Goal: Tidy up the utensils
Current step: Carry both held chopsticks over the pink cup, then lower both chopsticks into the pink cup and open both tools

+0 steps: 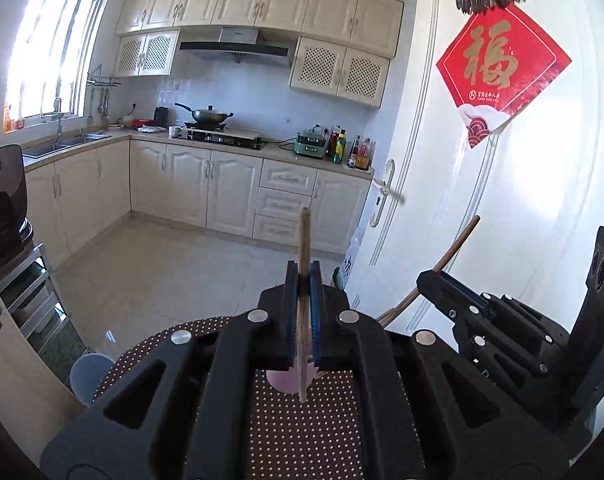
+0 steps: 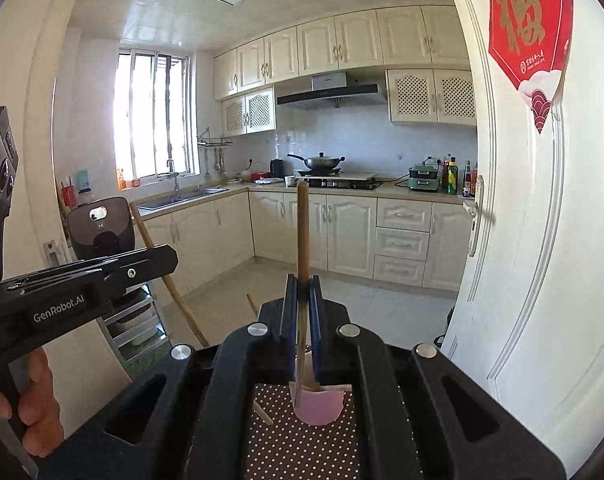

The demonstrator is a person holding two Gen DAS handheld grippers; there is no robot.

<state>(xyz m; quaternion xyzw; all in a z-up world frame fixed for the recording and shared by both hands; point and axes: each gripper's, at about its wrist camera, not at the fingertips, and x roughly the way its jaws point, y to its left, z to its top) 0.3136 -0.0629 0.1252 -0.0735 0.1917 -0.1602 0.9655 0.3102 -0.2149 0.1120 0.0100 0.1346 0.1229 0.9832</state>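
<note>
Right now each hand-held gripper, left (image 1: 303, 312) and right (image 2: 303, 316), clamps one upright chopstick (image 1: 304, 236) at centre frame, so either could swivel and drop.

Both cameras are sitting just behind their own fingers and looking out level across a kitchen. The left wrist view is facing the stove counter (image 1: 222, 142) at centre frame, with the white door (image 1: 501, 200) filling its right half and the right gripper (image 1: 441, 280) showing at lower right. The right wrist view is facing the same counter (image 2: 341, 188) from a little further right, catching the left gripper (image 2: 158, 258) at its left edge. Both are sharing the window, cabinets and dotted tabletop (image 1: 302, 440) at the bottom.
</note>
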